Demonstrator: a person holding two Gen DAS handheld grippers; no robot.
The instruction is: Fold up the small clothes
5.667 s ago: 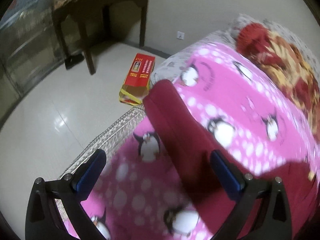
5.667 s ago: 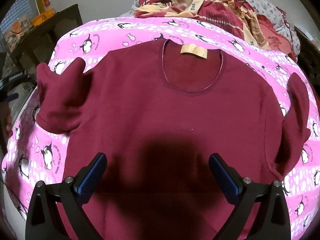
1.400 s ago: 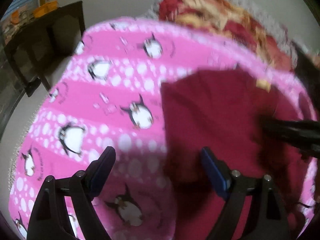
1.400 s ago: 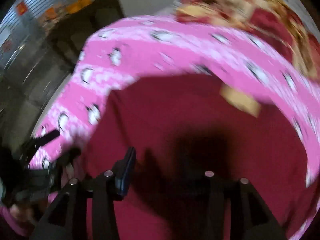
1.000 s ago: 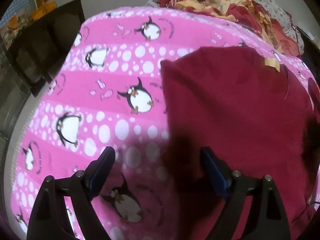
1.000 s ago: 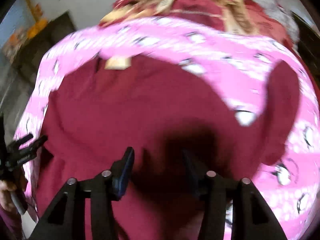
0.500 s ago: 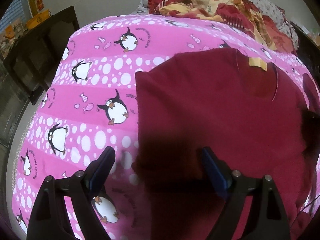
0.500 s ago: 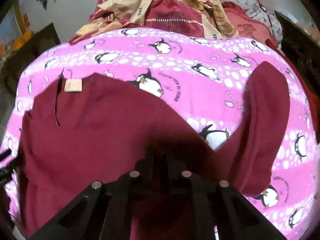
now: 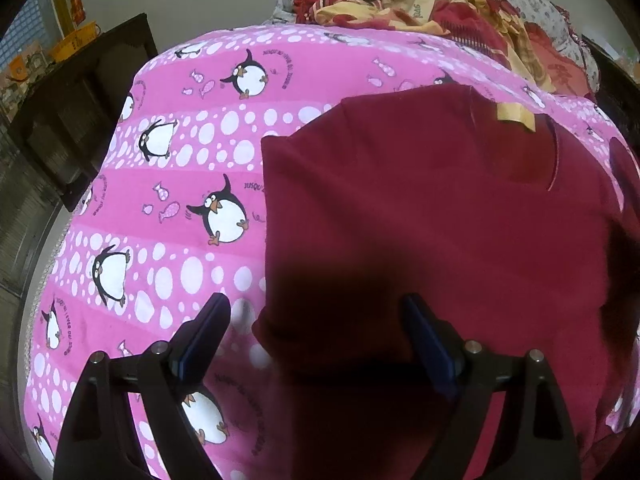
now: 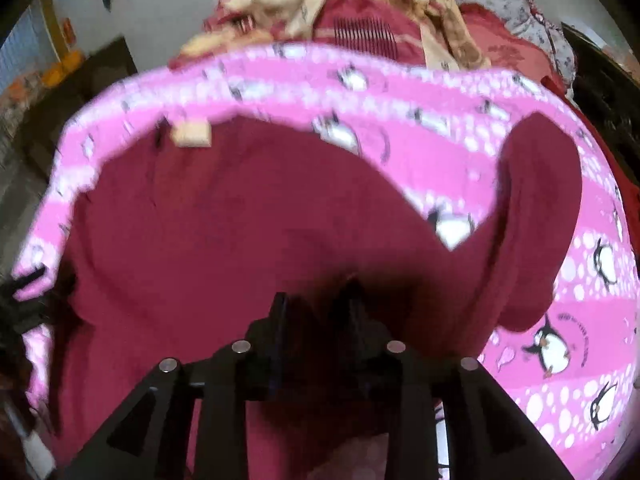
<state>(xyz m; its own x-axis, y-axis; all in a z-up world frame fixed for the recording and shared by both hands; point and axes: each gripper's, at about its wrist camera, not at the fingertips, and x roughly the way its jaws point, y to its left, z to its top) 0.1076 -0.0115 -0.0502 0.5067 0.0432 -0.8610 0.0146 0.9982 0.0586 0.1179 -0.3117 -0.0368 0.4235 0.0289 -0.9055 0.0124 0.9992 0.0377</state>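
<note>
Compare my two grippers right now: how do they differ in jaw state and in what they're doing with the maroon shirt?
The left gripper has its jaws spread wide, holding nothing, while the right gripper is pinched shut on the maroon shirt. The left gripper straddles the shirt's folded left edge over the pink penguin blanket; the right gripper bunches fabric near the spread-out right sleeve. Both point toward the collar end.

The left hand-held gripper (image 9: pixel 316 336) hangs low with its two fingers spread wide apart, nothing between them. The right hand-held gripper (image 10: pixel 316 300) has its fingers drawn close together, pinching maroon cloth.
</note>
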